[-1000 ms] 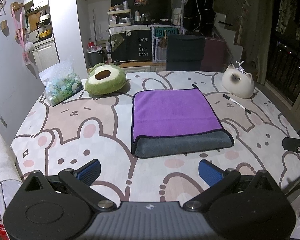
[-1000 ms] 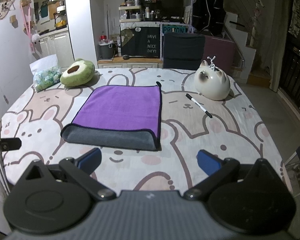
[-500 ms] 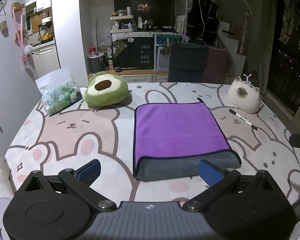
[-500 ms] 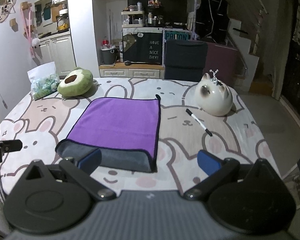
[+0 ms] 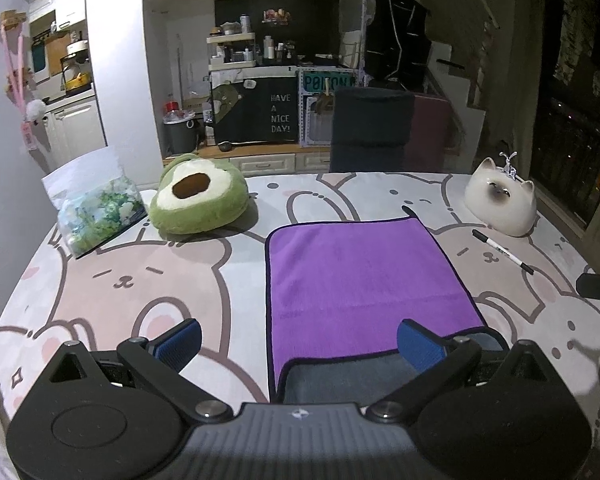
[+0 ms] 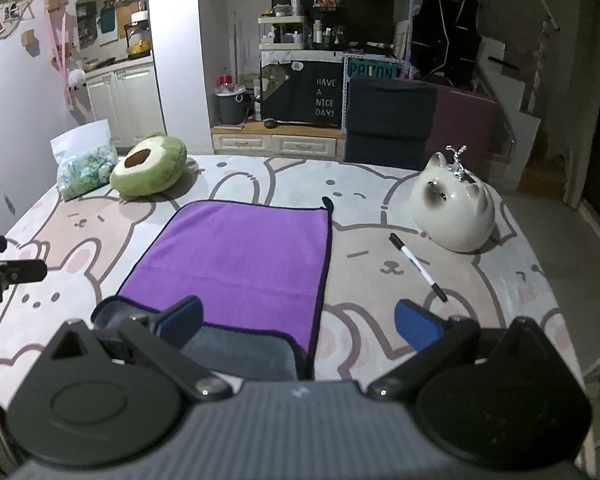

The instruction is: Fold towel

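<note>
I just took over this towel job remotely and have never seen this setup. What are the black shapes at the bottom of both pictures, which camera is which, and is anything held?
There is no robot arm: a person holds a two-finger claw in each hand, with a camera on each looking forward along its fingers. The black shapes are the claws' bodies; the blue pads are fingertips. One picture is from the left claw, the other from the right claw. Both are open and hold nothing. On the bunny-print table lies a purple towel, its near edge turned back to show grey. Also there: an avocado plush, a plastic bag, a cat figurine and a pen.
</note>
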A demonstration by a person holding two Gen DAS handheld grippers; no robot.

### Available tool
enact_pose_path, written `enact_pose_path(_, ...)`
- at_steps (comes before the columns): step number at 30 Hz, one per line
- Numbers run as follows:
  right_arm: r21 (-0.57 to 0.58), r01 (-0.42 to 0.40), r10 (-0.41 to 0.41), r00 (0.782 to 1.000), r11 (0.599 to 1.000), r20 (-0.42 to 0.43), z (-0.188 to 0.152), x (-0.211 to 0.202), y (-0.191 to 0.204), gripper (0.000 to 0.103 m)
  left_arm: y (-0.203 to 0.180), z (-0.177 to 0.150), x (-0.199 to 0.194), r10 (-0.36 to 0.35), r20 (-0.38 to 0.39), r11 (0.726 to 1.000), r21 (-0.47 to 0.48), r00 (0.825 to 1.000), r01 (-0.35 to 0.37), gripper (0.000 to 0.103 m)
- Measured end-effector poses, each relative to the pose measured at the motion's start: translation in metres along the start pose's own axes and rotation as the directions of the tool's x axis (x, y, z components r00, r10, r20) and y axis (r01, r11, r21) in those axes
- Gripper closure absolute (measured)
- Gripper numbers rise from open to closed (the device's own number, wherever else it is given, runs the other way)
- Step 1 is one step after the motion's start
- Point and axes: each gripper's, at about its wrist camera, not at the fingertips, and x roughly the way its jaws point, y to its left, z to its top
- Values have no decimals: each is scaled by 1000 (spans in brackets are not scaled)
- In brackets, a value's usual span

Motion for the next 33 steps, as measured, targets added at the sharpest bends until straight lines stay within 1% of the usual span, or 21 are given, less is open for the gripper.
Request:
enact_pose_path(3, 0, -11, 11, 1000, 1000, 7, -1, 17, -8, 0, 2, 3, 15, -6, -1, 1000, 13, 1000, 6, 2)
enact_pose_path(6, 0, -26, 26, 1000, 1000, -13, -5, 35, -14, 0, 4, 3, 31, -22, -18, 1000, 21, 1000, 22, 2)
enact_pose_path(9, -3, -40, 40, 999, 999, -28, -10, 55, -19, 0, 7, -1, 50, -37, -44, 999, 20, 998, 37, 4)
enact_pose_path(12, -8, -53, 52, 998, 999, -22, -18, 73, -24, 0, 12, -7, 67, -47, -75, 999, 7, 996, 48, 7)
enact_pose_path(14, -11, -75, 75, 997, 997, -26, -23, 85, -27, 0, 14, -11, 78, -45, -92, 999, 16, 995, 47, 11)
enact_pose_path(17, 14, -97, 98, 994, 995, -43, -32, 104, -33, 0, 18, -19, 94, -50, -118, 998, 28, 992, 54, 13)
enact_pose_path(20, 34, -135, 136, 990, 990, -38, -43, 116, -39, 0, 24, -28, 106, -72, -136, 997, 29, 988, 77, 13)
enact_pose_path(22, 44, -140, 141, 989, 989, -40, -50, 122, -44, 0, 29, -32, 112, -91, -146, 995, 26, 985, 96, 13)
enact_pose_path(23, 50, -162, 164, 986, 986, -38, -52, 125, -46, 0, 32, -34, 115, -101, -147, 994, 20, 984, 105, 13)
enact_pose_path(25, 54, -228, 231, 972, 972, -51, -55, 130, -50, 0, 37, -37, 120, -128, -156, 991, 18, 979, 133, 13)
enact_pose_path(27, 40, -254, 257, 964, 966, -71, -57, 134, -52, 0, 42, -39, 124, -167, -167, 985, 18, 972, 172, 13)
enact_pose_path(28, 30, -284, 285, 955, 958, -80, -57, 135, -52, 0, 45, -40, 126, -185, -169, 982, 17, 968, 191, 15)
enact_pose_path(29, 28, -299, 300, 949, 954, -92, -57, 137, -53, 1, 46, -41, 128, -200, -171, 978, 19, 965, 206, 20)
enact_pose_path(30, 36, -316, 318, 942, 948, -106, -58, 139, -54, 1, 48, -42, 129, -218, -178, 974, 24, 959, 226, 23)
enact_pose_path(31, 48, -341, 344, 931, 939, -119, -58, 141, -55, 7, 50, -44, 131, -238, -189, 969, 26, 953, 247, 31)
enact_pose_path(32, 56, -365, 370, 920, 929, -129, -58, 143, -57, 19, 53, -46, 134, -259, -202, 963, 20, 945, 268, 38)
enact_pose_path(33, 64, -382, 388, 910, 922, -145, -58, 145, -58, 26, 56, -47, 137, -276, -216, 958, 10, 936, 285, 42)
